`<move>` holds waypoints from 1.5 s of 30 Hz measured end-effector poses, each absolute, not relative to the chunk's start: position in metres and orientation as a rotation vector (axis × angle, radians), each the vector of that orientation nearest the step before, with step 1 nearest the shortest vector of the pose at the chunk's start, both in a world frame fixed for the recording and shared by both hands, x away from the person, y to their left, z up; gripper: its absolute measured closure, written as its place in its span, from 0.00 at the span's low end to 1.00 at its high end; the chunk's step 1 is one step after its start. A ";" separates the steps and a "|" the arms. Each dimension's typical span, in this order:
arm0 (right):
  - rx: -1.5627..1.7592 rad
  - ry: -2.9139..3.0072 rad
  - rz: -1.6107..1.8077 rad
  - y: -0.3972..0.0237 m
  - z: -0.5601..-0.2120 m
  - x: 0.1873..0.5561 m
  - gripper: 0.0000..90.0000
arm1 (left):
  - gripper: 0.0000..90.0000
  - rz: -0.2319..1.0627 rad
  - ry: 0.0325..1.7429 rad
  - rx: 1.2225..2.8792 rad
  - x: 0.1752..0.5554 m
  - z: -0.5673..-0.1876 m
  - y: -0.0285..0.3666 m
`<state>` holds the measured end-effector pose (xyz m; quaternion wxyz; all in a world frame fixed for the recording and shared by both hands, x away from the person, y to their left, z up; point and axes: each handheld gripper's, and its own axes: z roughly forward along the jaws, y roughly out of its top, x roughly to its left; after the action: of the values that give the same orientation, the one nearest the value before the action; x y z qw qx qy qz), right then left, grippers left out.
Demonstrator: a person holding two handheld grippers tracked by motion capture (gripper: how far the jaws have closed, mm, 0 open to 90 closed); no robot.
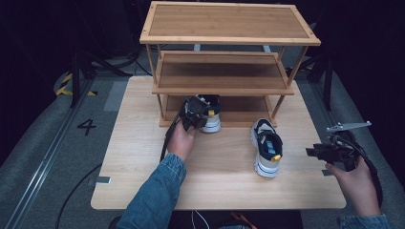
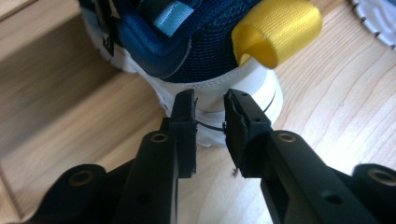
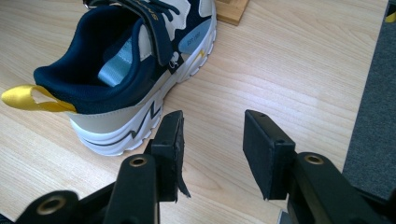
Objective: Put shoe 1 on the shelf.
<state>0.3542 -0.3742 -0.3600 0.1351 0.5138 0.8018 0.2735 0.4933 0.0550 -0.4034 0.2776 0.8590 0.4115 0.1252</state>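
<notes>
On the bench (image 1: 143,157), the right gripper (image 1: 313,152) waits with its jaws apart and nothing in them, near a blue and white shoe (image 1: 267,147) with a yellow heel loop that is left to put away. Farther back, the left gripper (image 1: 193,117) has let go, jaws parted just behind the matching shoe (image 1: 210,119). That shoe sits on the bottom level of the wooden rack (image 1: 224,38), so I think half the job is done.

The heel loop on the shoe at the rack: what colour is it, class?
Yellow. The heel loop of the shoe shows best in the left gripper view.
</notes>
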 end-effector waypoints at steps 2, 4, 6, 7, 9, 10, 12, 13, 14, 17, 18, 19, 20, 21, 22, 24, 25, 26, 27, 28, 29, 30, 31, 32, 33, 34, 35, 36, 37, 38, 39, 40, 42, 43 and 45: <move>1.499 2.320 0.792 -0.374 -0.360 0.353 0.66 | 0.80 0.322 1.121 2.305 0.497 -0.407 0.056; 1.500 2.319 0.789 -0.375 -0.360 0.353 0.66 | 0.79 0.329 1.125 2.313 0.498 -0.408 0.056; 1.500 2.321 0.787 -0.375 -0.361 0.353 0.66 | 0.79 0.351 1.139 2.327 0.501 -0.412 0.056; 1.493 2.323 0.783 -0.374 -0.362 0.353 0.65 | 0.77 0.359 1.160 2.327 0.503 -0.414 0.057; 1.496 2.324 0.781 -0.374 -0.362 0.353 0.65 | 0.75 0.357 1.182 2.319 0.504 -0.415 0.058; 1.498 2.325 0.781 -0.374 -0.362 0.353 0.66 | 0.73 0.350 1.185 2.310 0.505 -0.415 0.059; 1.497 2.326 0.783 -0.374 -0.363 0.353 0.66 | 0.69 0.334 1.188 2.301 0.502 -0.412 0.059; 1.493 2.324 0.782 -0.374 -0.362 0.353 0.65 | 0.68 0.329 1.180 2.299 0.500 -0.410 0.058; 1.495 2.323 0.784 -0.374 -0.362 0.354 0.66 | 0.67 0.327 1.178 2.296 0.496 -0.409 0.055; 1.492 2.326 0.787 -0.375 -0.361 0.354 0.65 | 0.68 0.308 1.133 2.294 0.486 -0.403 0.050; 1.492 2.326 0.788 -0.374 -0.361 0.354 0.65 | 0.72 0.285 1.110 2.300 0.483 -0.401 0.048; 1.490 2.327 0.790 -0.374 -0.361 0.354 0.65 | 0.74 0.270 1.088 2.300 0.480 -0.401 0.045; 1.486 2.327 0.791 -0.373 -0.361 0.354 0.65 | 0.76 0.254 1.060 2.308 0.478 -0.400 0.042; 1.483 2.328 0.793 -0.373 -0.361 0.354 0.65 | 0.76 0.233 1.040 2.309 0.477 -0.401 0.039; 1.481 2.329 0.794 -0.372 -0.360 0.354 0.65 | 0.77 0.206 1.028 2.311 0.477 -0.403 0.036; 1.475 2.331 0.794 -0.371 -0.360 0.354 0.65 | 0.77 0.174 1.017 2.323 0.479 -0.409 0.031; 1.475 2.332 0.794 -0.371 -0.360 0.354 0.65 | 0.77 0.168 1.017 2.329 0.481 -0.413 0.029; 1.476 2.332 0.793 -0.371 -0.360 0.354 0.65 | 0.77 0.156 1.025 2.331 0.483 -0.416 0.028; 1.479 2.331 0.791 -0.371 -0.360 0.354 0.65 | 0.77 0.151 1.029 2.326 0.485 -0.419 0.028; 1.483 2.330 0.791 -0.372 -0.360 0.354 0.65 | 0.77 0.150 1.036 2.320 0.486 -0.421 0.028; 1.482 2.329 0.792 -0.372 -0.361 0.354 0.65 | 0.77 0.152 1.043 2.307 0.488 -0.422 0.029; 1.482 2.329 0.791 -0.373 -0.361 0.354 0.65 | 0.80 0.155 1.041 2.297 0.489 -0.423 0.030; 1.483 2.332 0.789 -0.373 -0.362 0.354 0.65 | 0.80 0.166 1.032 2.304 0.492 -0.423 0.032; 1.486 2.332 0.787 -0.374 -0.362 0.354 0.65 | 0.80 0.184 1.034 2.306 0.493 -0.423 0.033; 1.490 2.332 0.786 -0.374 -0.363 0.354 0.65 | 0.80 0.206 1.044 2.309 0.494 -0.424 0.033; 1.492 2.332 0.785 -0.374 -0.363 0.354 0.65 | 0.80 0.217 1.046 2.309 0.495 -0.424 0.034; 1.492 2.333 0.782 -0.374 -0.364 0.354 0.65 | 0.79 0.214 1.056 2.302 0.497 -0.425 0.036; 1.493 2.334 0.781 -0.374 -0.364 0.354 0.65 | 0.79 0.202 1.057 2.294 0.498 -0.425 0.037; 1.493 2.333 0.780 -0.374 -0.365 0.354 0.65 | 0.78 0.193 1.050 2.290 0.499 -0.425 0.037; 1.497 2.334 0.781 -0.374 -0.365 0.354 0.65 | 0.77 0.194 1.049 2.291 0.498 -0.426 0.036; 1.495 2.333 0.780 -0.374 -0.365 0.354 0.65 | 0.75 0.195 1.042 2.292 0.498 -0.426 0.035; 1.496 2.333 0.780 -0.374 -0.365 0.355 0.65 | 0.72 0.202 1.031 2.291 0.497 -0.425 0.035; 1.492 2.337 0.778 -0.373 -0.365 0.355 0.65 | 0.70 0.216 1.028 2.299 0.495 -0.422 0.034; 1.488 2.340 0.780 -0.372 -0.365 0.355 0.65 | 0.69 0.224 1.030 2.292 0.493 -0.420 0.034; 1.482 2.345 0.781 -0.370 -0.365 0.356 0.65 | 0.66 0.252 1.025 2.304 0.487 -0.413 0.034</move>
<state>0.3558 -0.3703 -0.3649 0.1294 0.5099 0.8069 0.2687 0.4871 0.0343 -0.4128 0.2989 0.8676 0.3858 0.0947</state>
